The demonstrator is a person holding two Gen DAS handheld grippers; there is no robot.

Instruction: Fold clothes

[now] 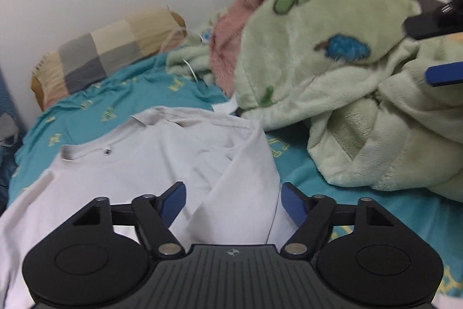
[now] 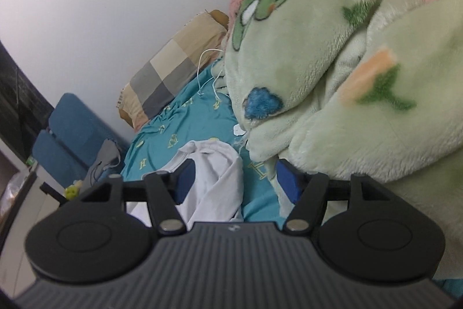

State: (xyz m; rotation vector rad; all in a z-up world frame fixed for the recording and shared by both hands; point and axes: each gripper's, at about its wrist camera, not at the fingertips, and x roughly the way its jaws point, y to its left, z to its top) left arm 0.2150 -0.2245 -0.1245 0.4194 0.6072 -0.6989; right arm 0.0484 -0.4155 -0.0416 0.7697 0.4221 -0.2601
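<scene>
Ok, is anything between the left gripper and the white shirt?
Nothing visible. The left gripper hangs open right over the white shirt, which lies spread on the teal sheet. The green fleece blanket is heaped off to the right, beside the shirt.

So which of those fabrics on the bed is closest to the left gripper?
The white shirt, lying flat directly beneath the open left gripper. The green fleece blanket and checked pillow sit farther back.

One shirt [image 1: 150, 164], one pillow [image 1: 107, 54] (checked)
</scene>
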